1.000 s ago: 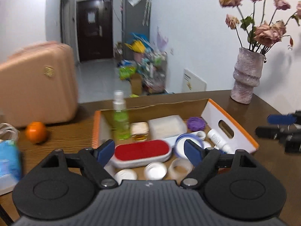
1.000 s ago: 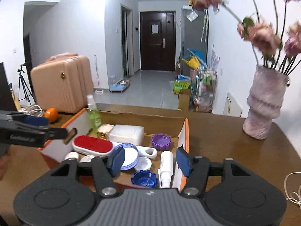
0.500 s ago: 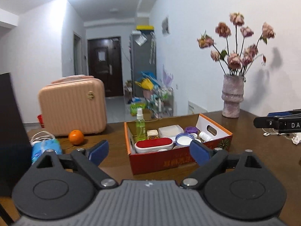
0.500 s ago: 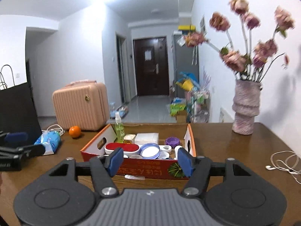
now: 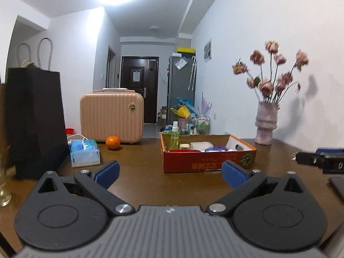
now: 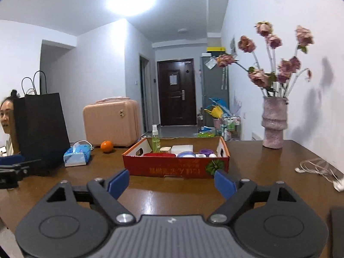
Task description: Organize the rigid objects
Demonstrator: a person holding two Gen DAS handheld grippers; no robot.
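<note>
A red cardboard box (image 5: 206, 165) (image 6: 172, 168) stands on the brown table and holds a green spray bottle (image 5: 174, 136) (image 6: 156, 139), a red-topped case (image 6: 159, 154), a white box (image 6: 182, 148), a purple lid (image 6: 205, 151) and several round lids. My left gripper (image 5: 171, 172) is open and empty, well back from the box. My right gripper (image 6: 171, 181) is open and empty, also short of the box. The right gripper shows at the left view's right edge (image 5: 318, 161); the left gripper shows at the right view's left edge (image 6: 13, 169).
A pink case (image 5: 111, 118), an orange (image 5: 113, 142), a blue tissue pack (image 5: 85, 153) and a black paper bag (image 5: 34, 120) stand at the left. A vase of dried roses (image 6: 274, 124) stands at the back right. White earphones (image 6: 318, 168) lie at the right. A person (image 6: 5, 116) sits at far left.
Both grippers have pulled back and away from above the box, so the box now sits farther off. Both stay open and empty.
</note>
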